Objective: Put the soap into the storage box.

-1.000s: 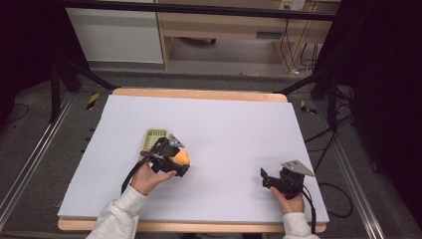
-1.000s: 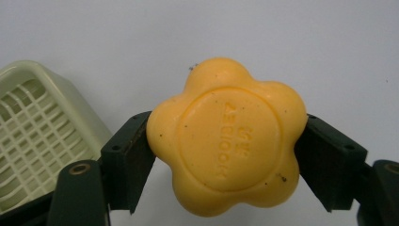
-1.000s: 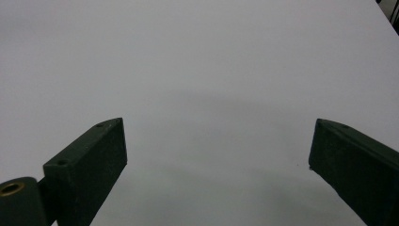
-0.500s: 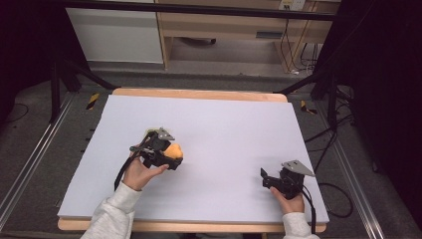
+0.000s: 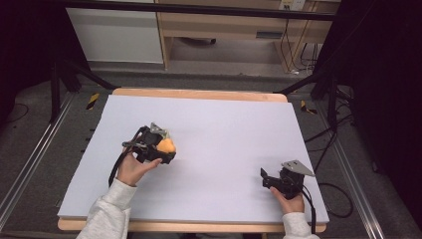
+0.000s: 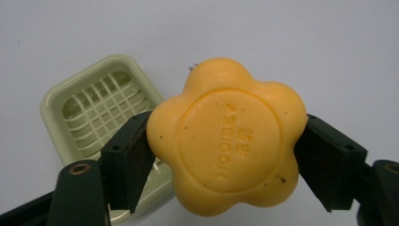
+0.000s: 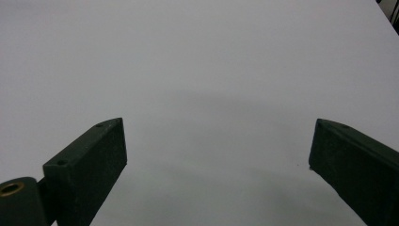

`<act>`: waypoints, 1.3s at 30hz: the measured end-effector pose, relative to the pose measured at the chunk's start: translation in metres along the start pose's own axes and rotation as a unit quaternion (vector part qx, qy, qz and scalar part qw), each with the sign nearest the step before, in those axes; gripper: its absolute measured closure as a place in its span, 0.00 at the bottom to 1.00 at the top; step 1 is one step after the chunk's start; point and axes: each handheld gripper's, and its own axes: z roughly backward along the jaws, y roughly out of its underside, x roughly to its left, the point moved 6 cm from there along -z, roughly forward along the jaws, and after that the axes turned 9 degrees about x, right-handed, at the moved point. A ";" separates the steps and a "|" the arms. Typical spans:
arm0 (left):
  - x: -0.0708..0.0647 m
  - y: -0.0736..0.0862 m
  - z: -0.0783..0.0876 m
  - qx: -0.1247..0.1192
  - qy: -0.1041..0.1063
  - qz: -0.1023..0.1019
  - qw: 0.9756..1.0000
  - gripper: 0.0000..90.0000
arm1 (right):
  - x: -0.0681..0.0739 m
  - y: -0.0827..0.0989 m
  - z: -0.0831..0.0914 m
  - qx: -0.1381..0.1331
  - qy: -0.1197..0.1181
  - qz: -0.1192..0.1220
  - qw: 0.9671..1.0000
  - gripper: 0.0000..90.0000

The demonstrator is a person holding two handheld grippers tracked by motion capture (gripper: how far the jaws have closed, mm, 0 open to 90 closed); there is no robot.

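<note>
A yellow-orange, flower-shaped soap bar (image 6: pixel 226 136) is clamped between the jaws of my left gripper (image 6: pixel 226 146), which is shut on it. Below and behind the soap in the left gripper view lies a pale green soap dish (image 6: pixel 96 106) with a slatted grid, on the white table. In the high view the left gripper (image 5: pixel 168 147) is held over the table's left-middle with the soap (image 5: pixel 169 145) at its tip; the dish is hidden under it. My right gripper (image 5: pixel 266 178) rests near the front right, its jaws wide apart over the bare surface (image 7: pixel 216 160).
The white tabletop (image 5: pixel 224 129) has a wooden rim along its far edge (image 5: pixel 199 93). Black frame legs (image 5: pixel 59 84) stand at the left and right. Cables (image 5: pixel 328 149) trail off the right side. Wooden furniture (image 5: pixel 224 30) stands beyond the table.
My left gripper, holding the soap, has moved left and slightly away, and now covers the green dish in the high view. The right gripper has kept still.
</note>
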 end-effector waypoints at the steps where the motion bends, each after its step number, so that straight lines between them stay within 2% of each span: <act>1: 0.002 0.000 0.000 -0.002 -0.001 0.003 1.000 0.28 | 0.000 0.000 0.000 0.000 0.000 0.000 1.000 0.06; 10: 0.014 0.001 0.001 -0.006 -0.010 0.028 1.000 0.28 | 0.000 0.000 0.000 0.000 0.001 0.000 1.000 0.06; 23: 0.031 0.002 0.004 -0.009 -0.020 0.050 0.999 0.28 | 0.000 0.000 0.000 0.001 -0.001 0.000 1.000 0.06; 25: 0.035 0.002 0.003 -0.010 -0.023 0.057 0.998 0.28 | 0.000 0.000 0.000 0.001 -0.001 0.000 1.000 0.06; 39: 0.051 -0.002 -0.010 0.008 -0.038 0.074 0.997 0.28 | 0.000 0.000 0.000 0.002 -0.001 0.000 1.000 0.06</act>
